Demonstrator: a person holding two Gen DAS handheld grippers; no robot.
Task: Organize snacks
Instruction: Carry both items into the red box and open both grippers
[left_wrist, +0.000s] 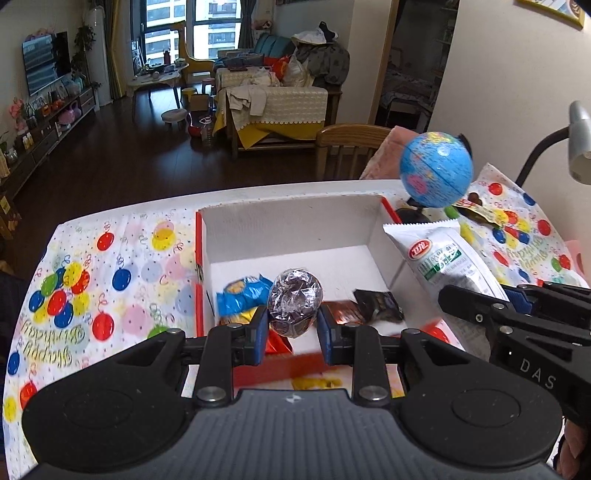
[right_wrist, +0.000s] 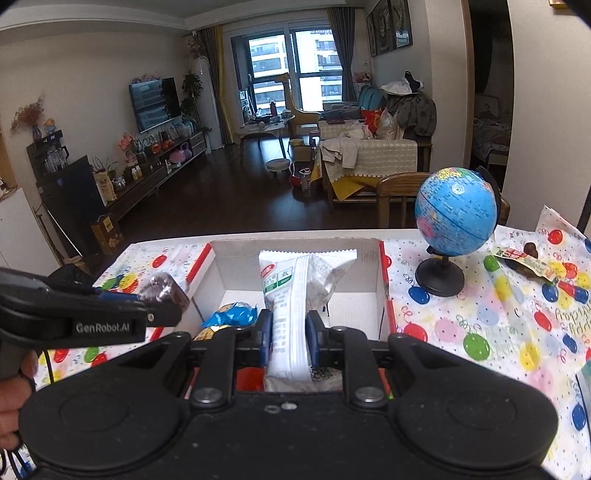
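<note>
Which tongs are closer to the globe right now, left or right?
Right. The right tongs, gripping the white packet over the box, sit on the globe's side; the left tongs, holding the foil-wrapped snack, are farther across.

A living room is seen beyond the jaws. A dark wooden floor (right_wrist: 229, 192) is laid throughout. Straight ahead, tall windows (right_wrist: 291, 66) are framed by grey curtains, and daylight is admitted through them. To the left of the jaws, a television (right_wrist: 155, 101) is mounted on a pale wall above a low cabinet (right_wrist: 159, 166). A sofa (right_wrist: 373, 155) draped with cloths is placed ahead and to the right, with a wooden chair (right_wrist: 399, 192) set nearer. A doorway (right_wrist: 489, 118) is opened at far right.
</note>
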